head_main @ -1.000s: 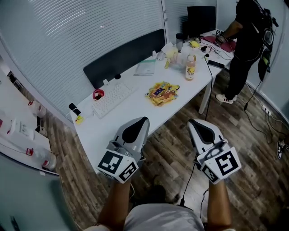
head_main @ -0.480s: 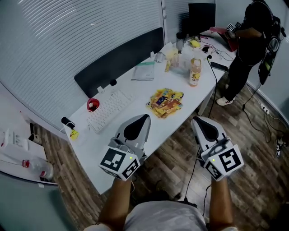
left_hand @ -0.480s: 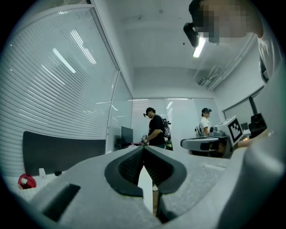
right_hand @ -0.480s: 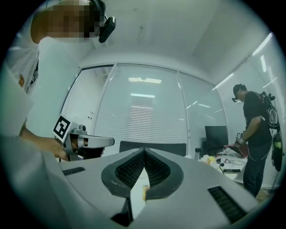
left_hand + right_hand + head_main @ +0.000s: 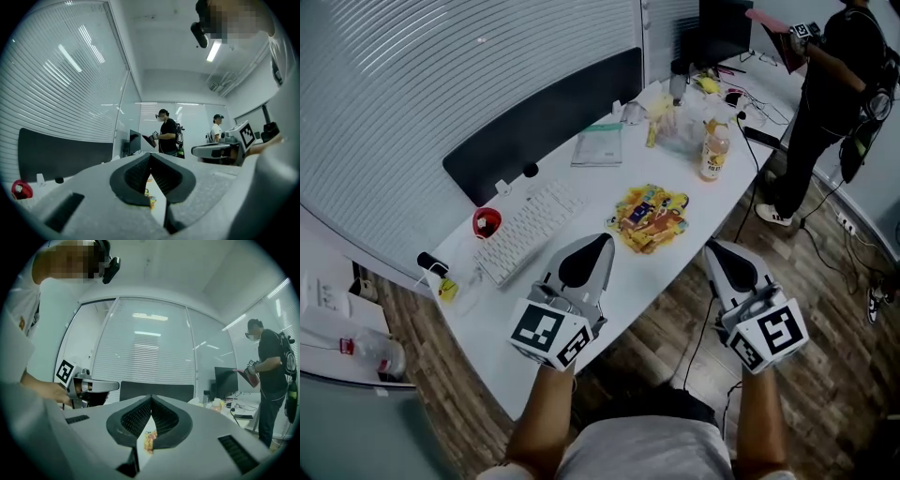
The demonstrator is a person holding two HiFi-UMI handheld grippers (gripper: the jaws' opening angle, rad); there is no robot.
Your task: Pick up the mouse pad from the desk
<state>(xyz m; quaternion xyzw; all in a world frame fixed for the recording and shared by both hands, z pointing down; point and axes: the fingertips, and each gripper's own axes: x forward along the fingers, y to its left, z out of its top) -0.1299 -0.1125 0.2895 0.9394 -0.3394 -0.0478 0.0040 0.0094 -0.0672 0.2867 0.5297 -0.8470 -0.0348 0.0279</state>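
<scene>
grey left gripper [image 5: 600, 242] and right gripper [image 5: 719, 247], jaws pressed together on nothing, hover short of the white keyboard [image 5: 528, 231] – the likely mouse pad [image 5: 598, 146], a pale green-white flat rectangle past the keyboard's far end, wants jaws spread, one sliding under its edge.

Looked at from above: one long, black mouse pad [image 5: 539, 122], plain and matte, rectangular with rounded corners and stretched across much of the desk's width. Stood on its long edge along the back of the white desk [image 5: 591, 187], propped against the glass wall [image 5: 441, 75] with its blinds, just behind the keyboard [image 5: 528, 230] and the notebook [image 5: 600, 147]. Appeared upright and flat from both gripper views too [image 5: 56, 157] [image 5: 157, 391], with nothing touching its front face.
</scene>
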